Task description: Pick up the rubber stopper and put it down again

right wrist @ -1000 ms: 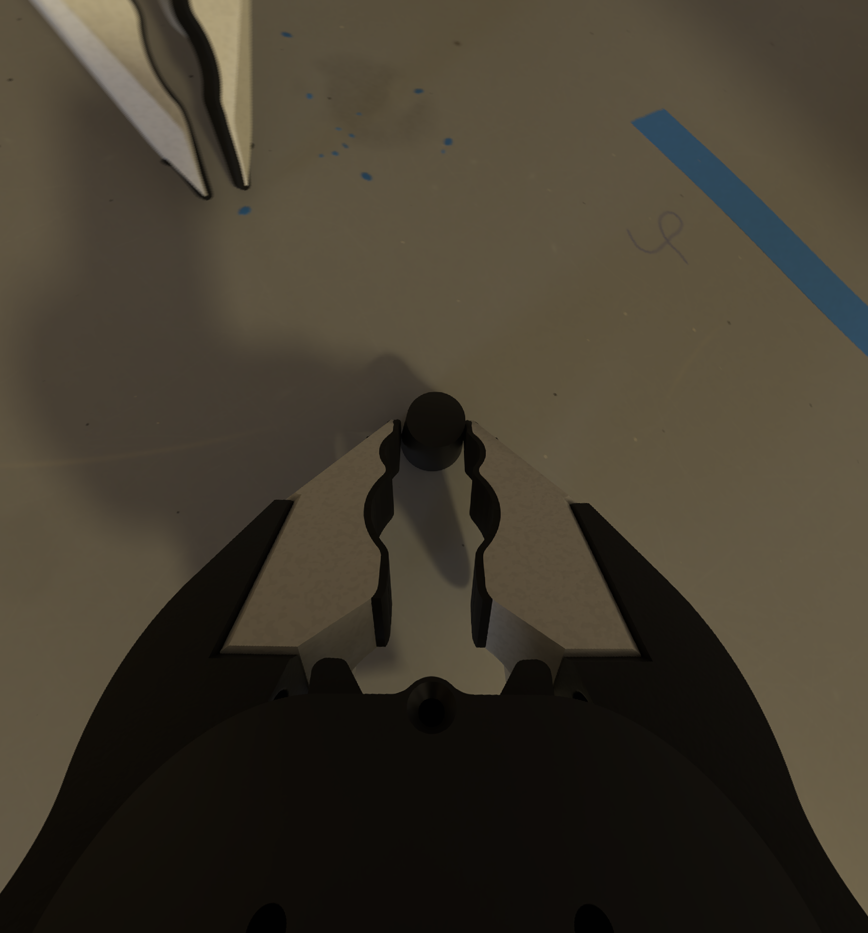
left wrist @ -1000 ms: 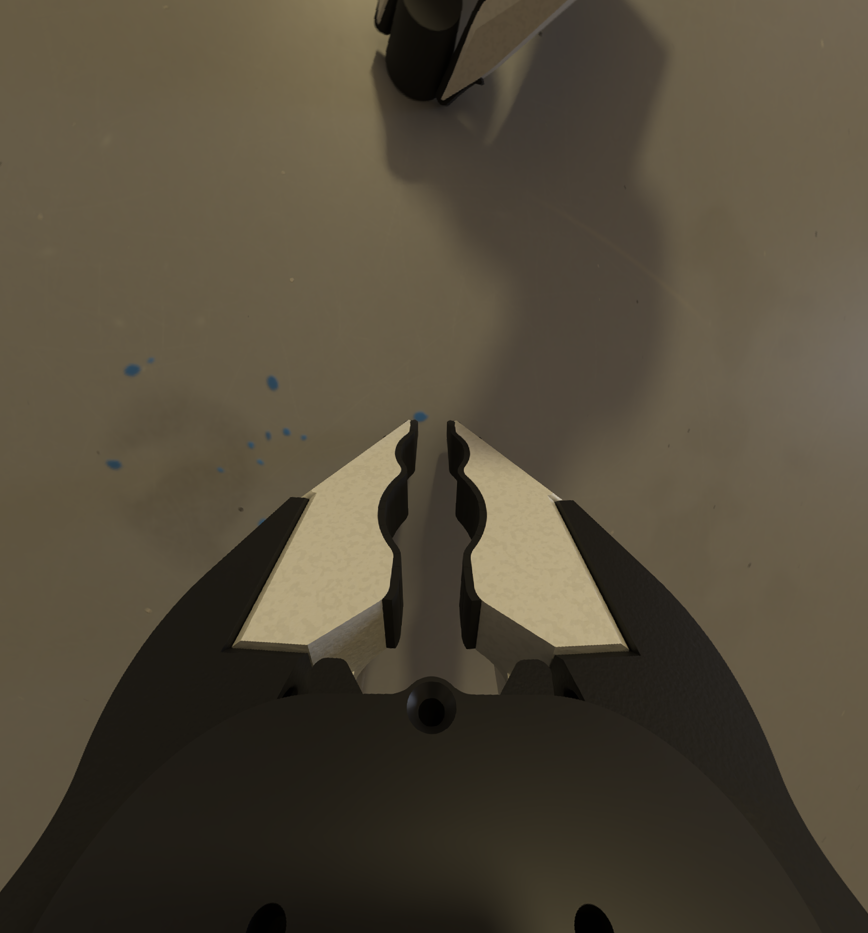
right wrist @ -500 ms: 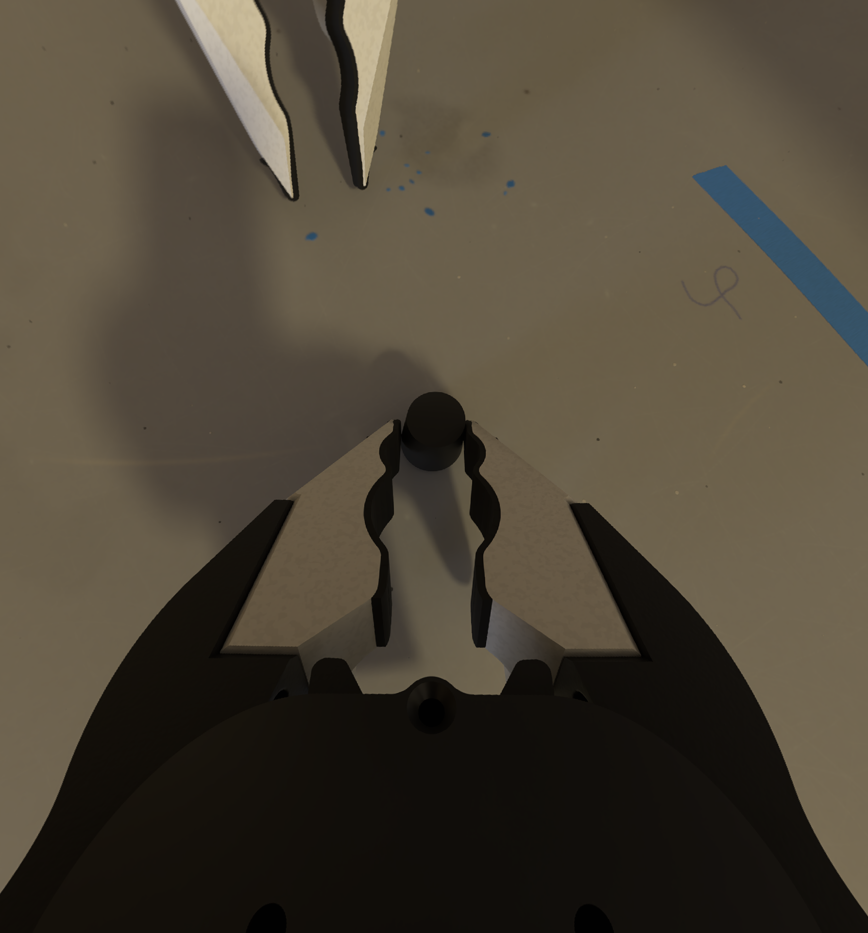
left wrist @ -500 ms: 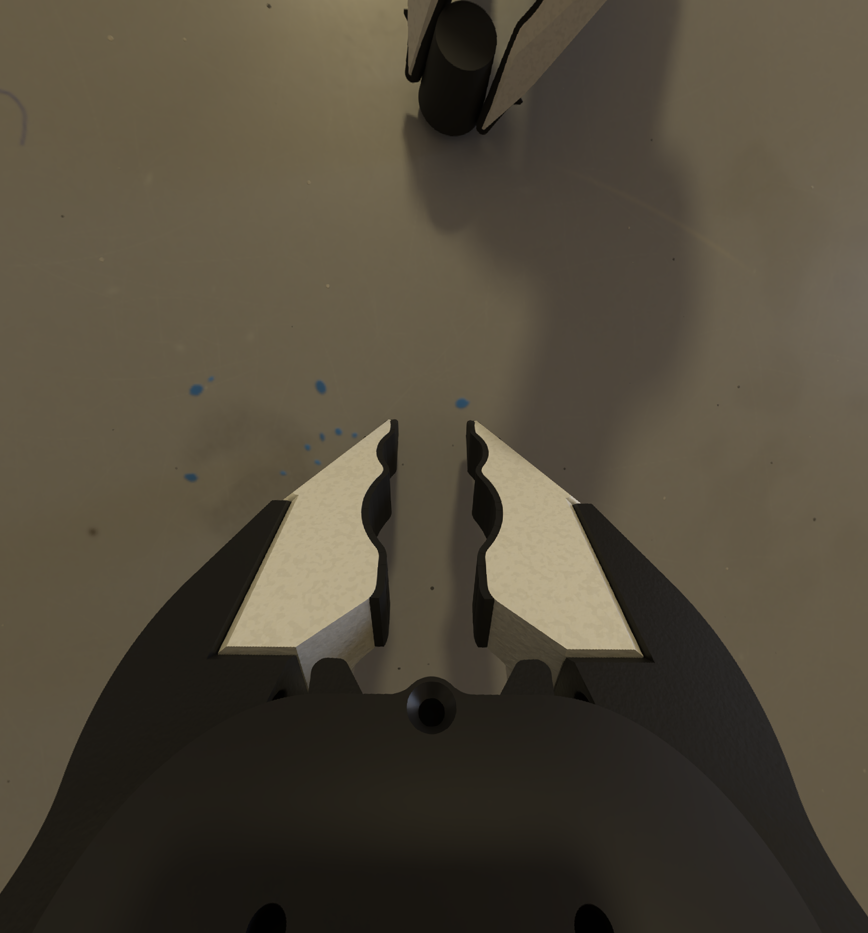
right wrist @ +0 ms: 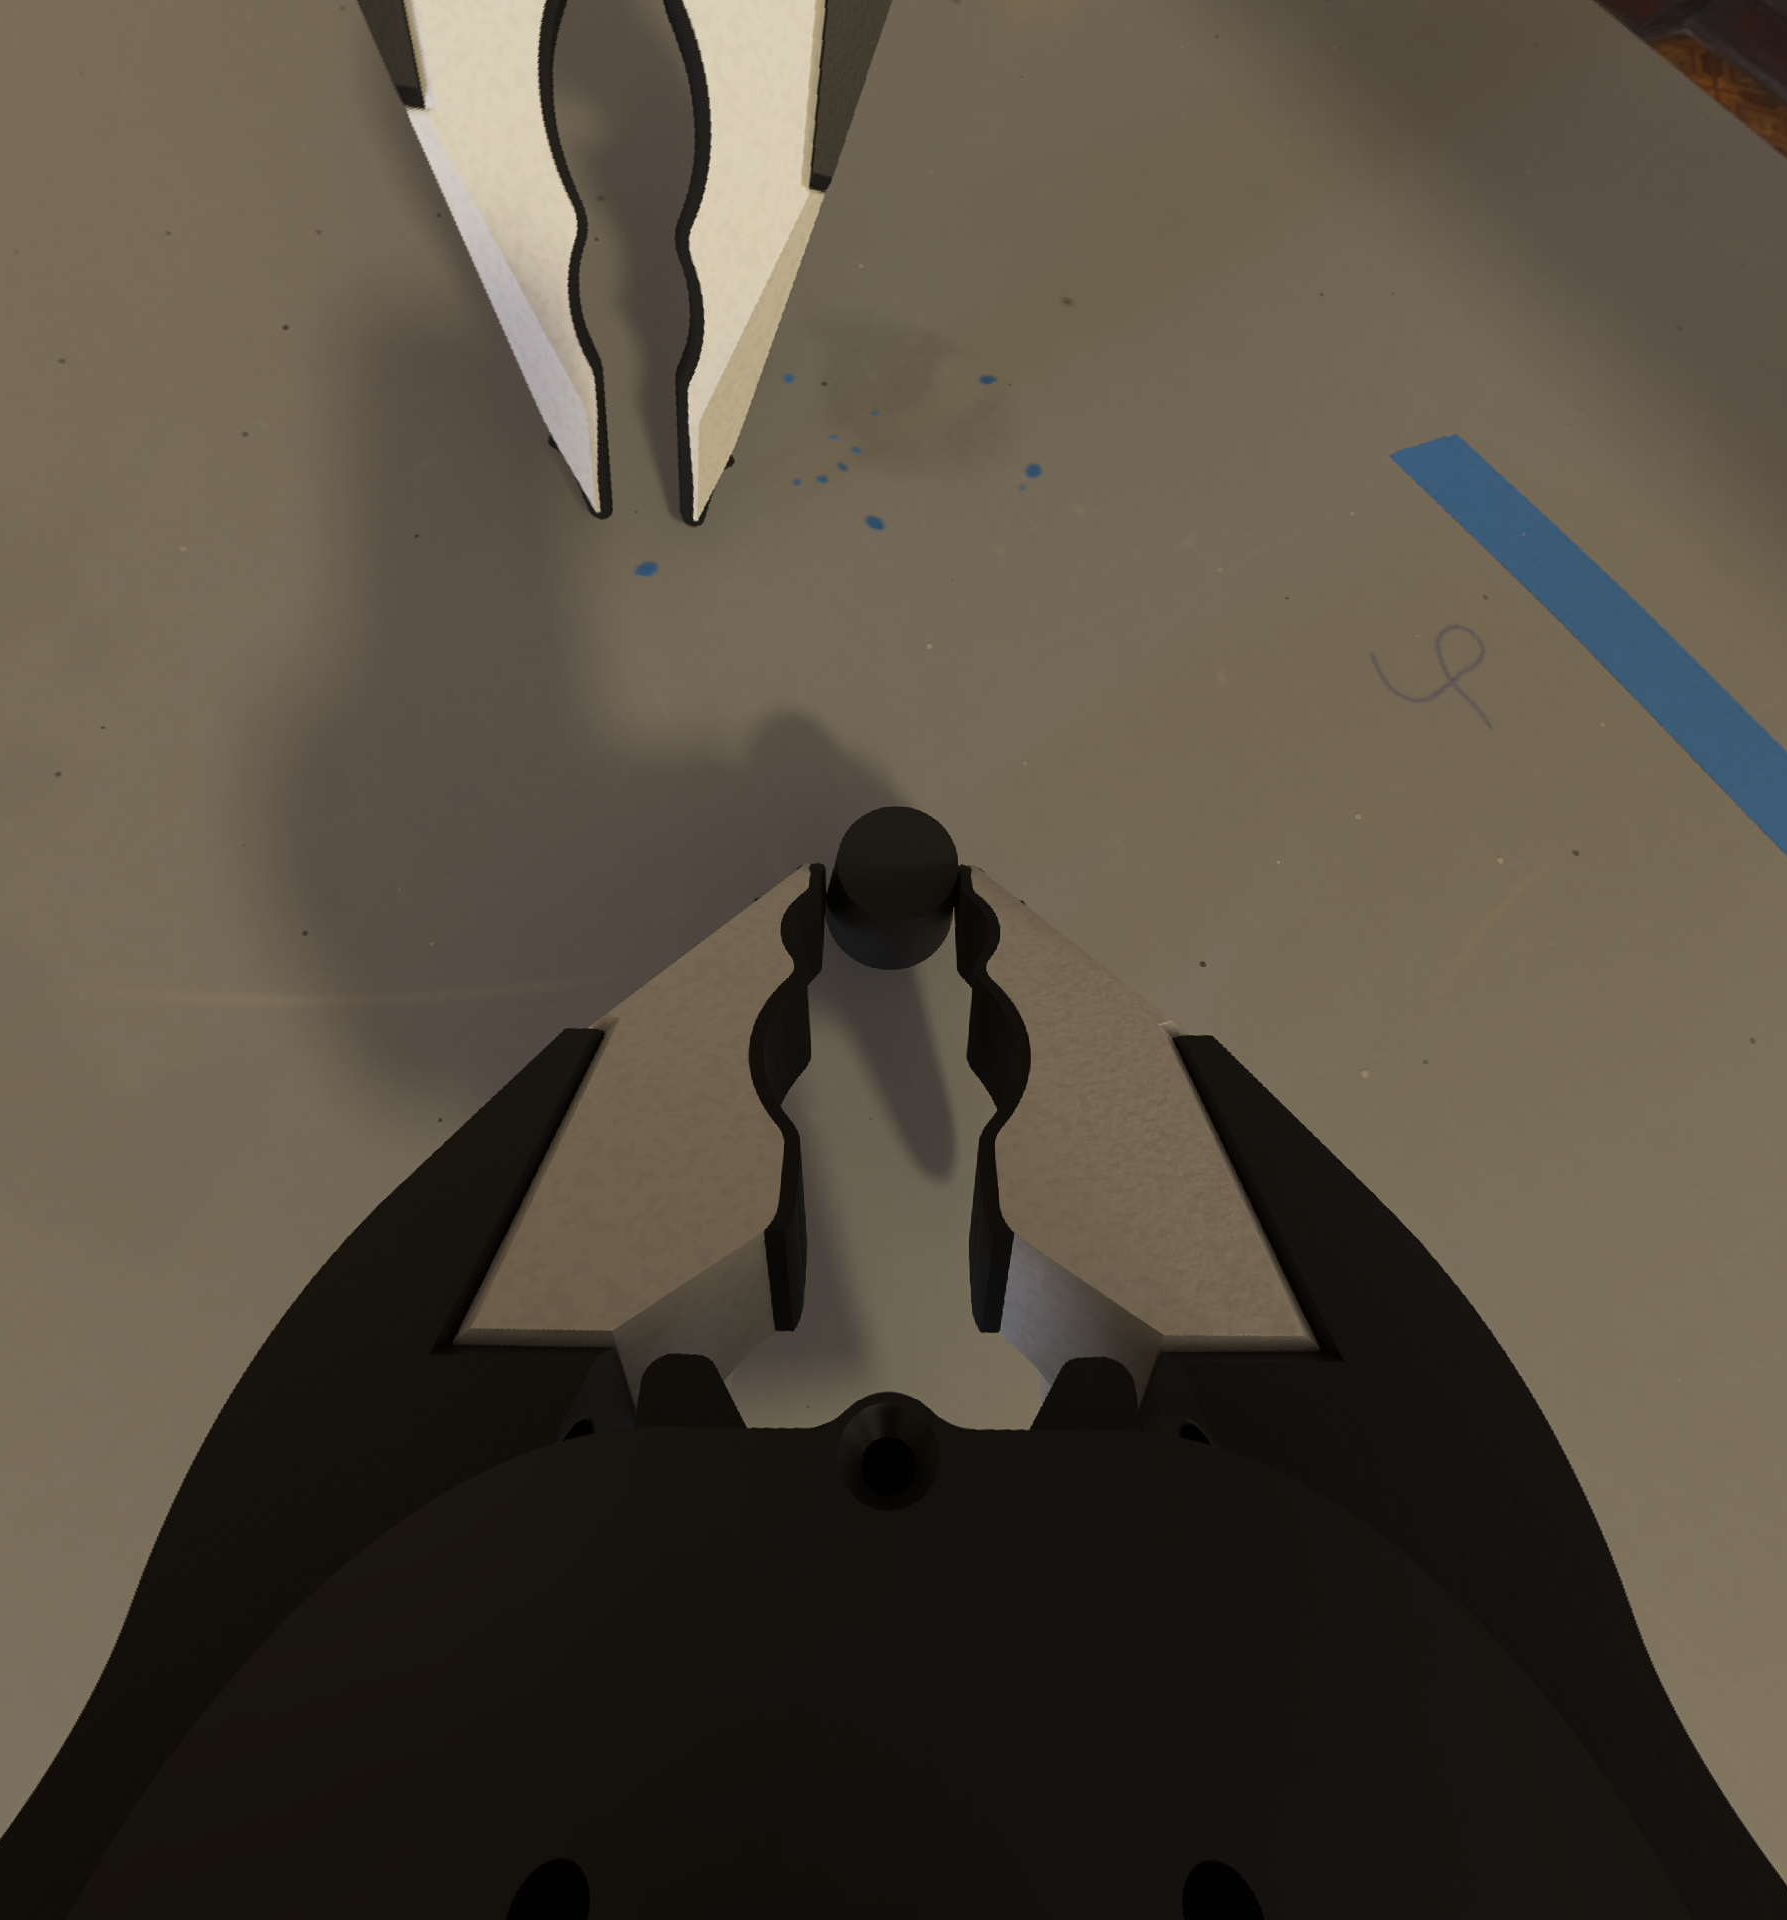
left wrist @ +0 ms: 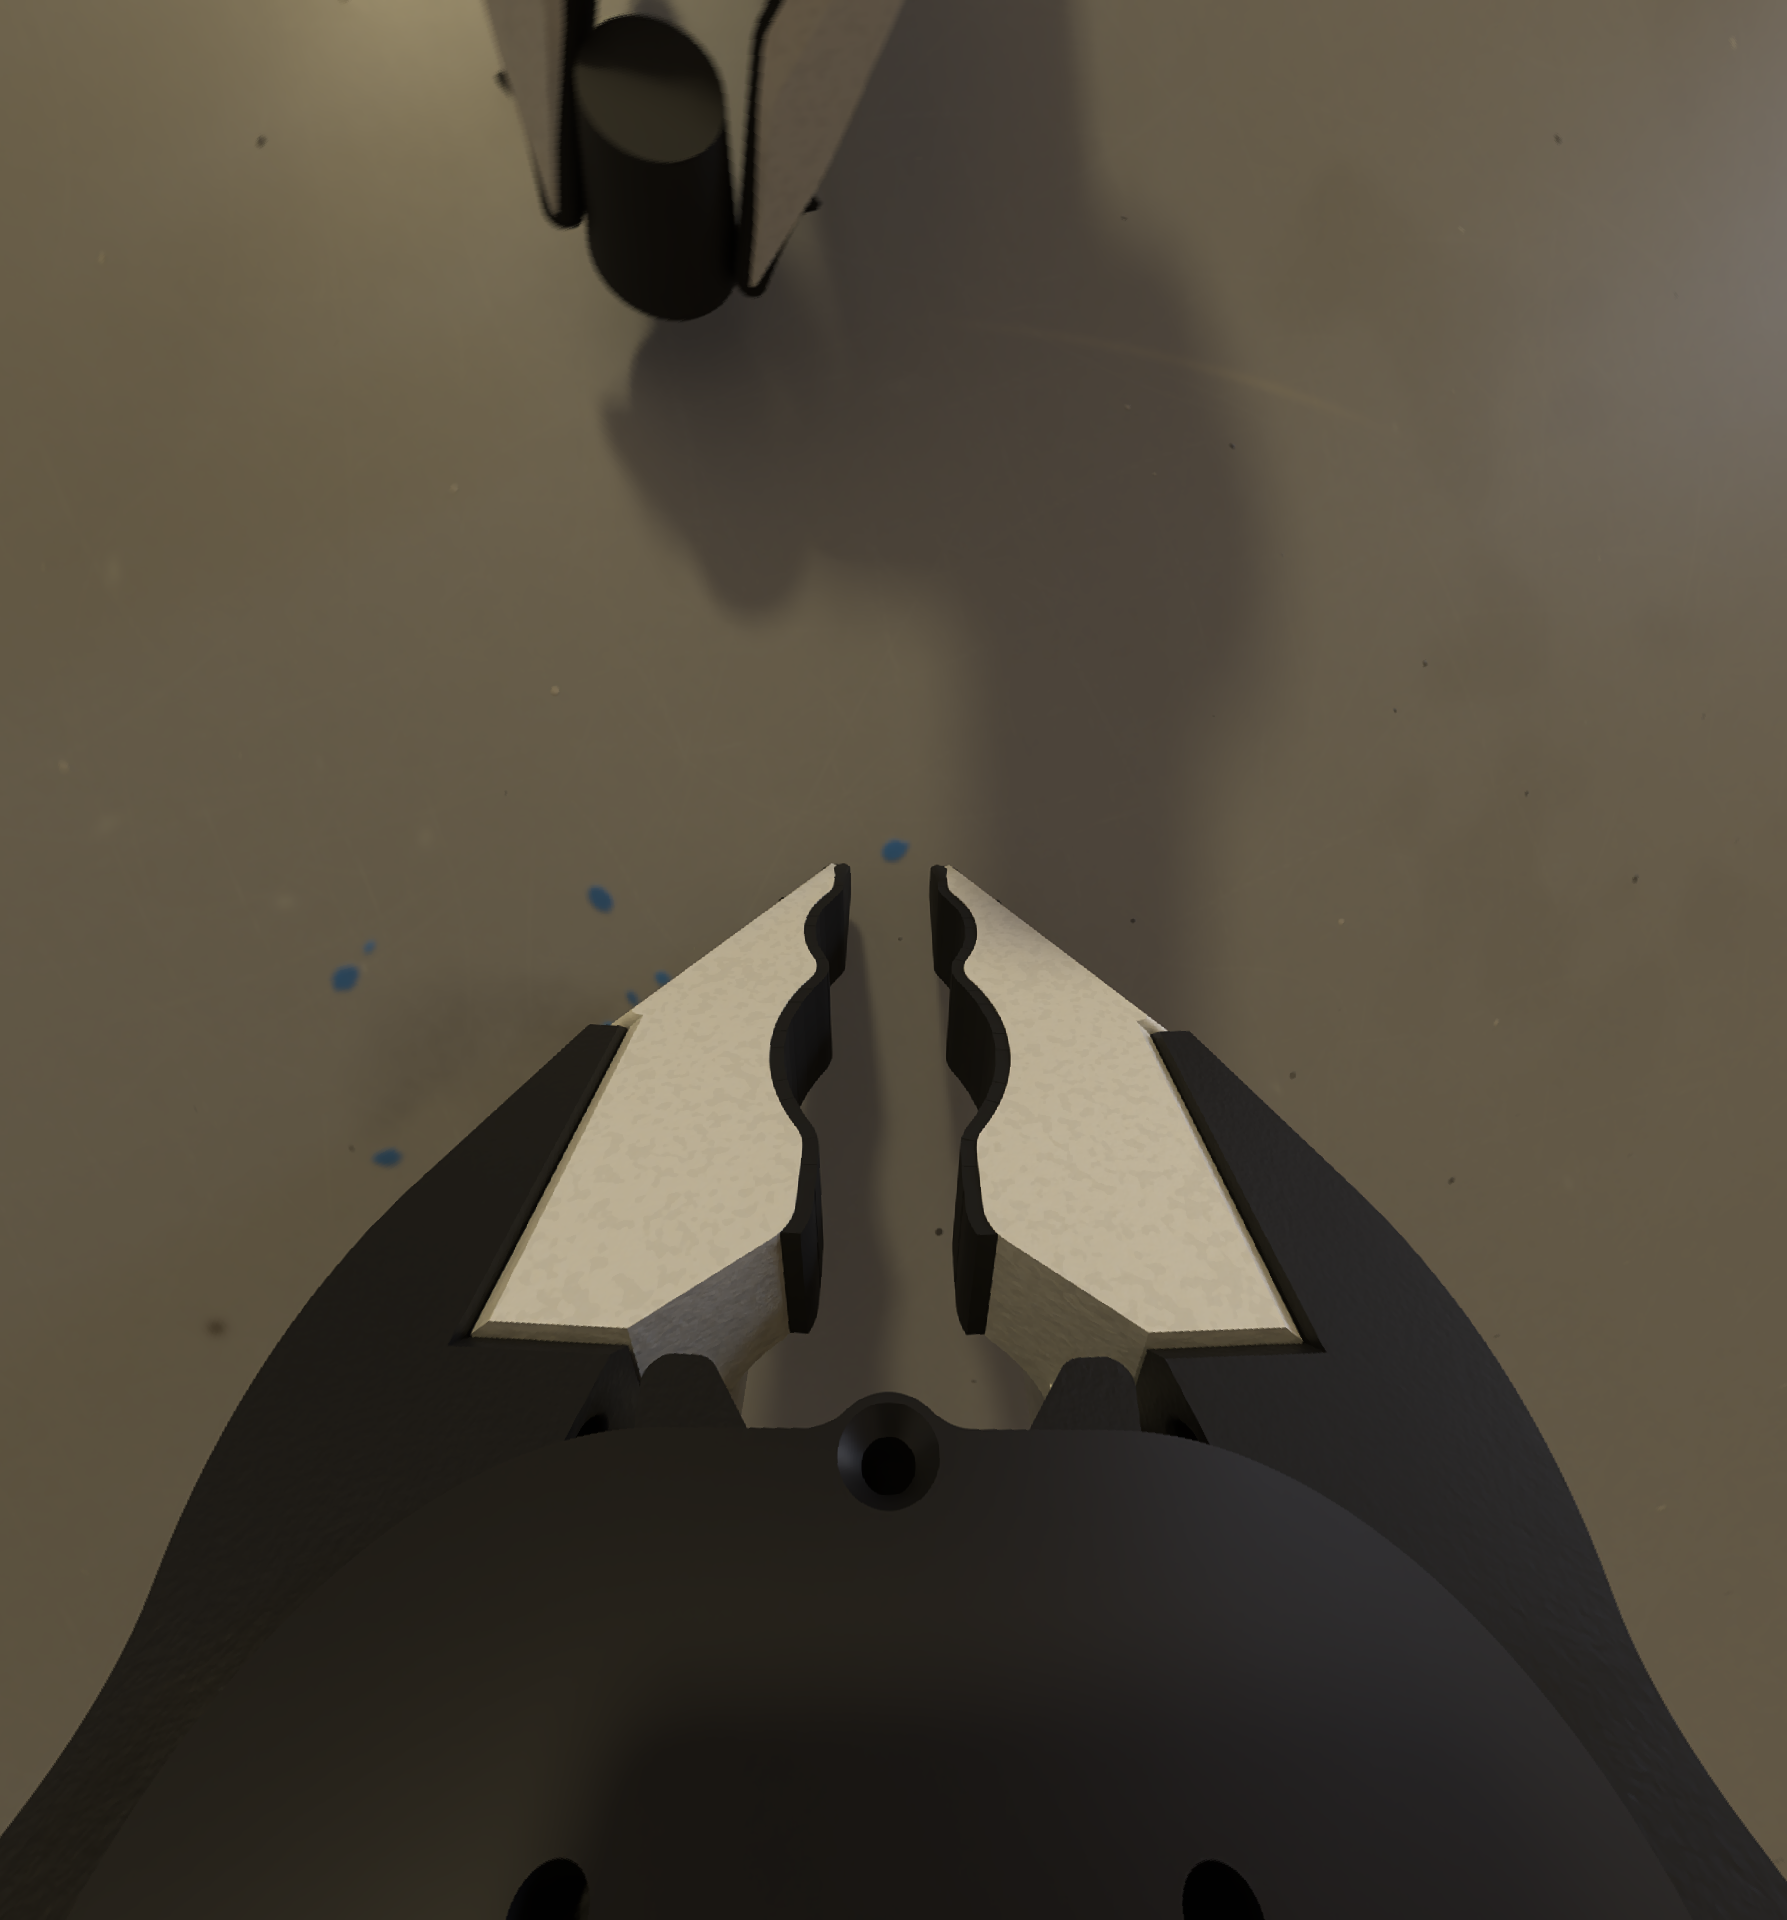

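Observation:
The rubber stopper (right wrist: 889, 899) is a short black cylinder, upright between the tips of my right gripper (right wrist: 889, 883), which is shut on it. Its shadow falls apart from it on the grey-brown table (right wrist: 1284, 1039), so it hangs a little above the surface. In the left wrist view the stopper (left wrist: 660, 197) shows at the top, pinched by the right gripper (left wrist: 660, 255). My left gripper (left wrist: 890, 883) is empty, its jaws nearly together with a narrow gap, and it points at the stopper from the opposite side. It also shows in the right wrist view (right wrist: 645, 514).
A blue tape strip (right wrist: 1637, 665) runs diagonally at the right, with a pen scribble (right wrist: 1440, 675) beside it. Blue paint specks (right wrist: 873, 520) and a dark smudge (right wrist: 899, 390) lie near the left gripper. A wooden edge (right wrist: 1782, 94) shows at the top right corner.
The two grippers have come closer and now face each other more squarely. The left jaws widened, then narrowed again. The right gripper stayed shut on the stopper.

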Controlling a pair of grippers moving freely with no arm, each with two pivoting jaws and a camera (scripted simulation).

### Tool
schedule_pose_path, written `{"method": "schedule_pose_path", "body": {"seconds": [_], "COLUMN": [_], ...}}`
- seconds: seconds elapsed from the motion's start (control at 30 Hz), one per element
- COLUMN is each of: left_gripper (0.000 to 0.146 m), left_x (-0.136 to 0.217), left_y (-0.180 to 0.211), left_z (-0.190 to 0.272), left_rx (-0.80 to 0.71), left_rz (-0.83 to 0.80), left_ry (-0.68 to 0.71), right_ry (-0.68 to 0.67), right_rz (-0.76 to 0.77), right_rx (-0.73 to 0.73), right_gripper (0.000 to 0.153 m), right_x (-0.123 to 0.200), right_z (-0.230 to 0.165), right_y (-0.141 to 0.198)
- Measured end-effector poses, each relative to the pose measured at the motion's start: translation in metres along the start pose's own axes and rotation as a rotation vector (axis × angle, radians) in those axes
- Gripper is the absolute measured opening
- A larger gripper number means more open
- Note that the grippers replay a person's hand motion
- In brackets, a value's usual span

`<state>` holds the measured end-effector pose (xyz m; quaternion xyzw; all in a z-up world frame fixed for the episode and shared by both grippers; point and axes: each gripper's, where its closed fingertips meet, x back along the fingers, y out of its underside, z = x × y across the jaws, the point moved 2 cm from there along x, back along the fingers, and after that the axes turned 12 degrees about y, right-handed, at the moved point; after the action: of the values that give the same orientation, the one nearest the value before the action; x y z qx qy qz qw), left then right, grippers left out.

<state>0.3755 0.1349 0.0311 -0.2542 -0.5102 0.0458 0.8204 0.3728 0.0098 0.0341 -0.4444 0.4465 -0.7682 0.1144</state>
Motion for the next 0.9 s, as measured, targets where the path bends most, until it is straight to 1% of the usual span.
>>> {"method": "schedule_pose_path", "body": {"seconds": [0.17,0.33,0.43,0.5,0.57,0.63,0.77,0.9], "left_gripper": [0.016,0.020,0.025,0.028,0.031,0.032,0.033,0.035], "left_x": [-0.003,0.005,0.019,0.026,0.027,0.026,0.025,0.024], "left_y": [-0.003,-0.002,-0.001,-0.001,0.001,0.004,0.009,0.011], "left_z": [0.005,0.012,0.017,0.019,0.025,0.030,0.039,0.046], "left_rx": [-0.120,-0.107,-0.058,0.026,0.083,0.093,0.139,0.175], "left_rz": [-0.018,0.010,0.069,0.121,0.157,0.166,0.195,0.243], "left_ry": [0.017,0.001,-0.060,-0.123,-0.145,-0.176,-0.191,-0.243], "right_ry": [-0.006,-0.005,-0.007,-0.005,-0.002,0.000,0.014,0.034], "right_rz": [0.001,-0.001,-0.003,-0.005,-0.014,-0.030,-0.061,-0.062], "right_rx": [-0.007,0.004,0.005,0.012,0.025,0.043,0.083,0.103], "right_gripper": [0.025,0.025,0.025,0.025,0.025,0.025,0.025,0.025], "right_x": [-0.001,-0.001,-0.001,-0.002,-0.003,-0.004,-0.007,-0.007], "right_z": [0.001,0.000,-0.001,-0.001,-0.002,-0.003,-0.006,-0.006], "right_y": [-0.001,0.000,0.000,0.000,0.001,0.003,0.007,0.006]}}
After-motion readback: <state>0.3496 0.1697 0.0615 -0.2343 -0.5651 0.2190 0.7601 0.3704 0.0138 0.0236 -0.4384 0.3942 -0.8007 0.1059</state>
